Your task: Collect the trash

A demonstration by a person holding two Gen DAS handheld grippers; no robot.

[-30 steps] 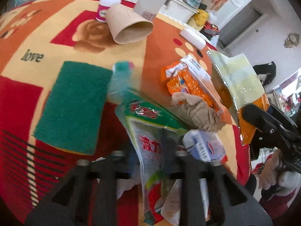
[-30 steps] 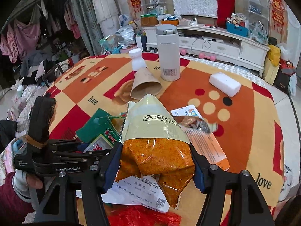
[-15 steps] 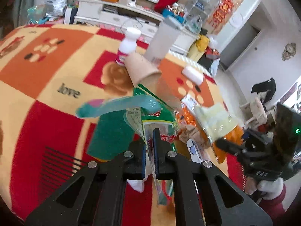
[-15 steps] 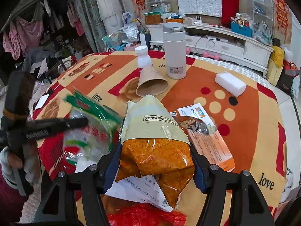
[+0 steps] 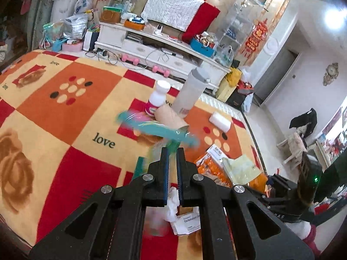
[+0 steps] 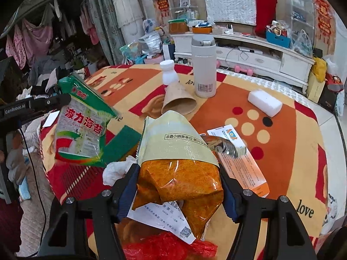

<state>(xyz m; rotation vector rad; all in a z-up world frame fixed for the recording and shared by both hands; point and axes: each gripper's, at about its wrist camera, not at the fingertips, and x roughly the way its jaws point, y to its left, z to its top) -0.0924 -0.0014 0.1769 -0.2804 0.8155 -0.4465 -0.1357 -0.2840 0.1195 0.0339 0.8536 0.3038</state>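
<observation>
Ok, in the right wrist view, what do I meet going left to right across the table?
green snack bag → green scouring pad → paper cup → white flask → white block

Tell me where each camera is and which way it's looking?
Left wrist: sits on the left gripper, looking down its shut fingers, which pinch a green snack wrapper, across the table toward the white cabinet.
Right wrist: sits on the right gripper, which clamps an orange bag, facing the same cabinet; the left gripper shows at left.
Both see the white flask, paper cup and small bottle.
</observation>
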